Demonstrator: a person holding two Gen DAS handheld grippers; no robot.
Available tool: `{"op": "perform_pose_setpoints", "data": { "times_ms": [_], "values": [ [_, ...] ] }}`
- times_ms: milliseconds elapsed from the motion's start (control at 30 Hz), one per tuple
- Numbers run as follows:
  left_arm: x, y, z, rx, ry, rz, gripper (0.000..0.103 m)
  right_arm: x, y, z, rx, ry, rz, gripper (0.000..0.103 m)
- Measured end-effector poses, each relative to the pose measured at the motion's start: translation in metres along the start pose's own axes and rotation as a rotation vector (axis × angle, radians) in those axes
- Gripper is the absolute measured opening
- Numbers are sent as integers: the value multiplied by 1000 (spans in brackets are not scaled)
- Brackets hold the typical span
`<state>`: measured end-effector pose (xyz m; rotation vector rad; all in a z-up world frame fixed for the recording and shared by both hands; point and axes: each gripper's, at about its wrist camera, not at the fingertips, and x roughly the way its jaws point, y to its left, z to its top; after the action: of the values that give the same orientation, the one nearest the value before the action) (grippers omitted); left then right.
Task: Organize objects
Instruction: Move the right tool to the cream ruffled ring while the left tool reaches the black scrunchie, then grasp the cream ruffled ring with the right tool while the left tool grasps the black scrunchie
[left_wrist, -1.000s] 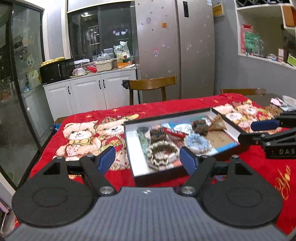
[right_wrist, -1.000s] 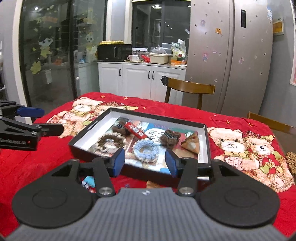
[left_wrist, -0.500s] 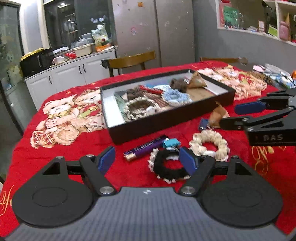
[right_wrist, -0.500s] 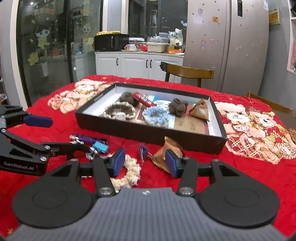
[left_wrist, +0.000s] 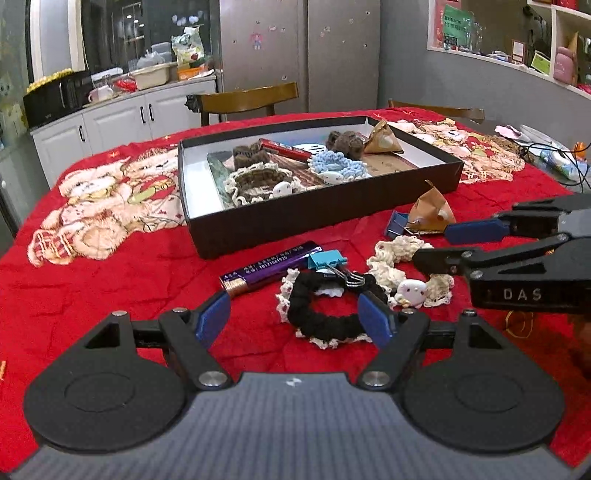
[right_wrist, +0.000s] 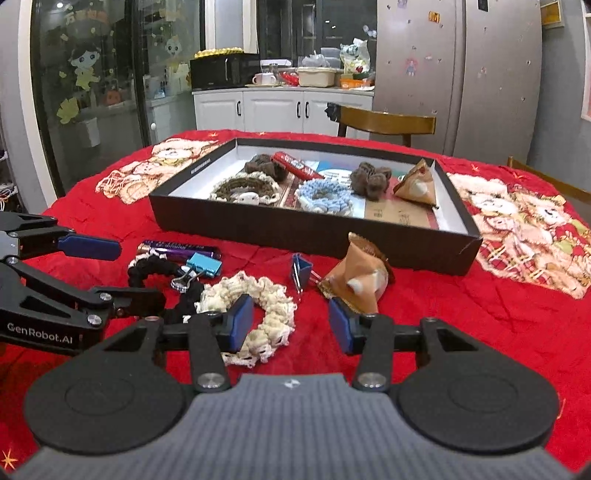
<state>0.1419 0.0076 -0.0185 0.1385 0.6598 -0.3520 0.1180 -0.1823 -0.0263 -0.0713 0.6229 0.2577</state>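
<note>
A black box (left_wrist: 325, 218) (right_wrist: 303, 230) on the red tablecloth holds several scrunchies, a red bar and a brown pyramid pouch. In front of it lie a purple battery (left_wrist: 269, 264) (right_wrist: 173, 246), a light blue binder clip (left_wrist: 327, 258) (right_wrist: 203, 265), a black scrunchie (left_wrist: 325, 317) (right_wrist: 155, 266), a cream scrunchie (left_wrist: 402, 266) (right_wrist: 258, 306), a dark blue binder clip (left_wrist: 397, 224) (right_wrist: 301, 271) and a brown pouch (left_wrist: 432, 212) (right_wrist: 358, 277). My left gripper (left_wrist: 295, 317) is open over the black scrunchie. My right gripper (right_wrist: 291, 323) is open over the cream scrunchie.
A wooden chair (left_wrist: 247, 101) stands behind the table, with white cabinets (left_wrist: 122, 122) and a fridge (right_wrist: 495, 74) beyond. Cables and small items (left_wrist: 546, 151) lie at the table's far right.
Both grippers have dropped from above the box to the loose items in front of it. Both stay open and empty.
</note>
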Motion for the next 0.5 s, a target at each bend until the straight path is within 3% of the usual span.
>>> {"op": "perform_pose_setpoints", "data": {
  "times_ms": [133,267,500],
  "values": [
    [3,2,-1,-14,2,-12,79,5,1,-4,-5,20,7,59],
    [6,9,-2,-61,11,-53,62,6,1,-6,-7,29,13,55],
    [8,8,-3,-73,10,-86,47,7,2,-7,-6,36,36,39]
  ]
}}
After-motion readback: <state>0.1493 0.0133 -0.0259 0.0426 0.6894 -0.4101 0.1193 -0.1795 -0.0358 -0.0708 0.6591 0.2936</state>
